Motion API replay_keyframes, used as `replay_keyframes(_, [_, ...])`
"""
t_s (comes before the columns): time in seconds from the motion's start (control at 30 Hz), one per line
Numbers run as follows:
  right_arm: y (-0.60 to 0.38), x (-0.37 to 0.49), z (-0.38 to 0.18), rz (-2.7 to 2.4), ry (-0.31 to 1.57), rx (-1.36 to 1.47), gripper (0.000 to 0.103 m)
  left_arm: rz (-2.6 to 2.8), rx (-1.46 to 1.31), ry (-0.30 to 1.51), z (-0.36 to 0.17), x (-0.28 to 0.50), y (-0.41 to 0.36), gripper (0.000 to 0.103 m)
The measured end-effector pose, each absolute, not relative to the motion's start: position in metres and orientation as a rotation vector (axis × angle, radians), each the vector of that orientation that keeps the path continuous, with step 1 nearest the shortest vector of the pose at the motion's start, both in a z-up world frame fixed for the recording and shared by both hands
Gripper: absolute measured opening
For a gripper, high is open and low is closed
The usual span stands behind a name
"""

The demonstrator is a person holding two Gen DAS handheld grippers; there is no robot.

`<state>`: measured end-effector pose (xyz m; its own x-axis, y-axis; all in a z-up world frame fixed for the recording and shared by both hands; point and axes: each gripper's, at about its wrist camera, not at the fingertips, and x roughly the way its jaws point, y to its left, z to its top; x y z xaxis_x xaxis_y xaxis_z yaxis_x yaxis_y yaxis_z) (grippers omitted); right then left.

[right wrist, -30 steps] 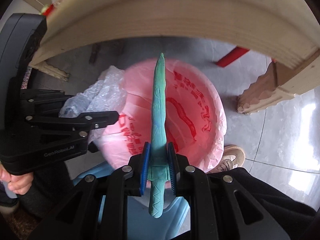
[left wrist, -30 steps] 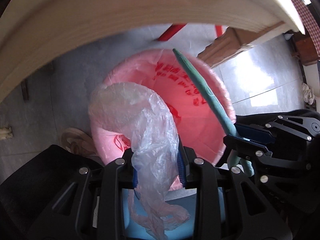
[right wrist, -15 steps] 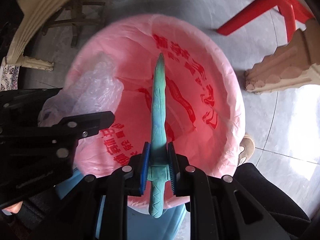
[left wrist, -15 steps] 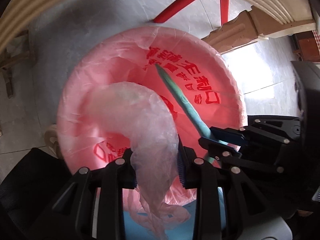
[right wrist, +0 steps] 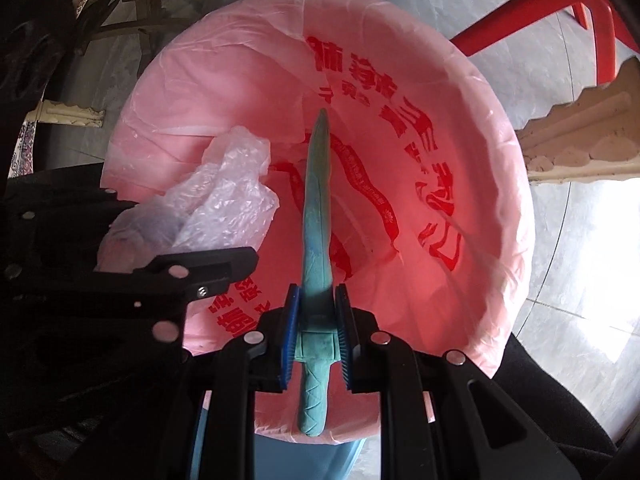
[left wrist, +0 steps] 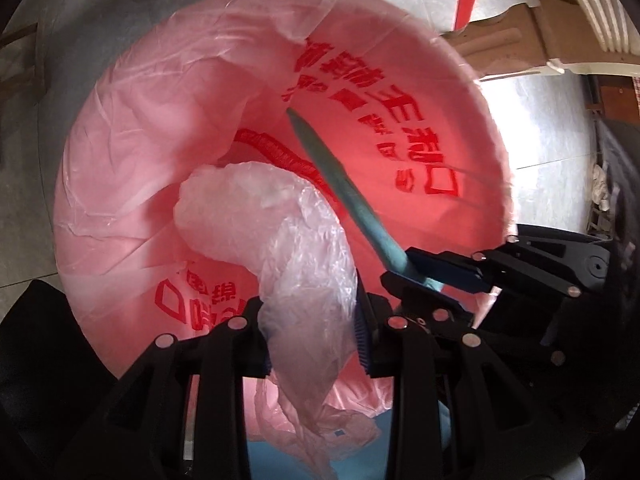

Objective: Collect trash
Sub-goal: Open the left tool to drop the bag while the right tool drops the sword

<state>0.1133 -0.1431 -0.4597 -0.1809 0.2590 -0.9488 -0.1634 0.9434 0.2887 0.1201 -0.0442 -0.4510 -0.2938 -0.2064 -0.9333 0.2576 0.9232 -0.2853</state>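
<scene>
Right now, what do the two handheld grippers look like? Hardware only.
Both match: the left gripper and the right gripper are black plastic linkage frames with open triangular cutouts, jointed by round silver pins or rivets. Each finger ends in a ribbed blue pad. A small screw head shows on the left gripper's finger in the right wrist view. No cables, no readable markings. The person's clothing beside them looks dark.

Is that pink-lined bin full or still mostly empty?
Mostly empty: the pink liner shows bare down its walls; the clear plastic bag and teal strip are gripper-held above it.
</scene>
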Motion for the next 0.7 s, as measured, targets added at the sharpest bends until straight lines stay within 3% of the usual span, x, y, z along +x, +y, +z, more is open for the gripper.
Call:
replay_keyframes(0.1, [-0.138,0.113,-0.458,0.374,1.699,0.042,0.020,-0.409,0.058,1.820,-0.458,0.122,-0.045,0.057])
replay_keyframes(0.27, [-0.135,0.113,-0.454,0.342,1.681,0.021,0.035,-0.379,0.017,1.827,-0.461,0.127,-0.039,0.075])
replay_keyframes(0.4, [-0.138,0.115,-0.452,0.337,1.669,0.028,0.045,-0.380,0.021,1.817,-0.459,0.131,-0.038,0.077])
replay_keyframes(0.7, [-0.148,0.116,-0.442,0.358,1.646,0.053,0.051,-0.325,-0.020,1.759,-0.420,0.146,-0.030,0.077])
